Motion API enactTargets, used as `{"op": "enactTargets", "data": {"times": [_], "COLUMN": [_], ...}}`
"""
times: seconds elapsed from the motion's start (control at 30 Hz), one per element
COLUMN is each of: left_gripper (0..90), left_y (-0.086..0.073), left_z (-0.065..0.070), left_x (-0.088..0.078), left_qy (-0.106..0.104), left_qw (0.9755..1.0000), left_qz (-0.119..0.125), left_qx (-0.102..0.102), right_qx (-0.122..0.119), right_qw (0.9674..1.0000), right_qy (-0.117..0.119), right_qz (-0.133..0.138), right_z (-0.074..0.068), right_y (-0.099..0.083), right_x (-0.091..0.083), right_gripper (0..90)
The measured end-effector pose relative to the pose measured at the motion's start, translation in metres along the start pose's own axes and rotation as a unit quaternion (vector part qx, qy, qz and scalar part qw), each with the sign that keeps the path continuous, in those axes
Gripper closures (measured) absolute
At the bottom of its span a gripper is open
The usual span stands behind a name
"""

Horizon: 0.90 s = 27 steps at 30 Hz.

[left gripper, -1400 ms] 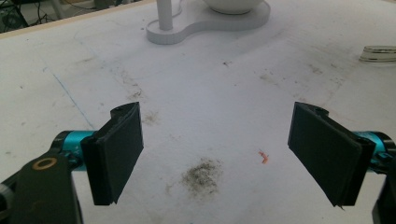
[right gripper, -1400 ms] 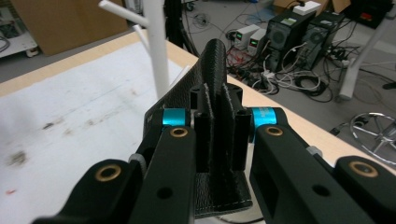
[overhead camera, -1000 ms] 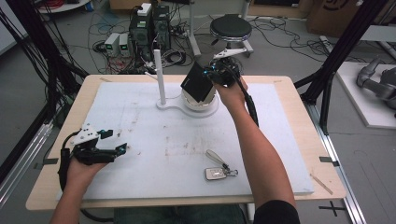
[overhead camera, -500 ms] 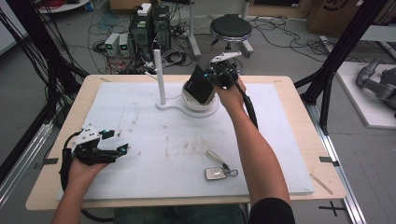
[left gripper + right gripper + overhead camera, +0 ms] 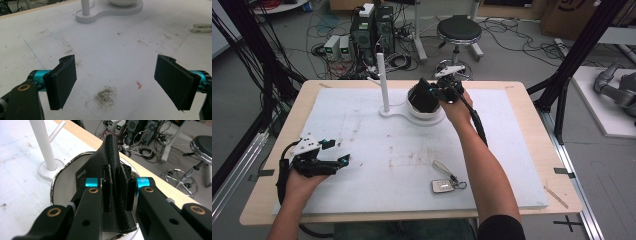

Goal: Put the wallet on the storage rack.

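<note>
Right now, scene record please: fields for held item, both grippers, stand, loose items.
held item: black leather wallet, folded, lower edge inside the white bowl
right gripper: pads on the wallet, jaws just easing open
left gripper: open, nothing between the jaws, low over the white mat
stand: white post on the base shared with the bowl
loose items: car key on the mat's near side
</note>
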<state>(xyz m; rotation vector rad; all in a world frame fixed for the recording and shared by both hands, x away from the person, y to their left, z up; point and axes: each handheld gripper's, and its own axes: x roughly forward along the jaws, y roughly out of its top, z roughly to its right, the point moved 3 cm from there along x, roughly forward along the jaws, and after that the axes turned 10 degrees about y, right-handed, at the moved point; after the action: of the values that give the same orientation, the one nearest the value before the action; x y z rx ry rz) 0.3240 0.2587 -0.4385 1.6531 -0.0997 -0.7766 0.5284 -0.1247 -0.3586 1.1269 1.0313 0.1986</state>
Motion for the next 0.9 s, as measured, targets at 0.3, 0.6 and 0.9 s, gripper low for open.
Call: {"op": "enactTargets", "data": {"times": [0.3,0.6,0.9], "left_gripper": [18.1,18.1,18.1], "left_y": [0.0,0.003,0.006], "left_z": [0.0,0.003,0.005], "left_x": [0.001,0.003,0.008], "left_qy": [-0.002,-0.005,-0.008], "left_qw": [1.0,1.0,0.9999], "left_qz": [-0.001,-0.002,-0.003], "left_qx": [0.002,0.003,0.005], "right_qx": [0.008,0.014,0.019], "right_qw": [0.9998,0.9995,0.9993], "right_qy": [-0.009,0.0,0.015], "right_qz": [0.017,0.027,0.03], "right_z": [0.002,-0.012,-0.027], "right_y": [0.004,0.0,-0.026], "right_x": [-0.016,-0.053,-0.089], "right_gripper": [54.4,41.0,35.2]}}
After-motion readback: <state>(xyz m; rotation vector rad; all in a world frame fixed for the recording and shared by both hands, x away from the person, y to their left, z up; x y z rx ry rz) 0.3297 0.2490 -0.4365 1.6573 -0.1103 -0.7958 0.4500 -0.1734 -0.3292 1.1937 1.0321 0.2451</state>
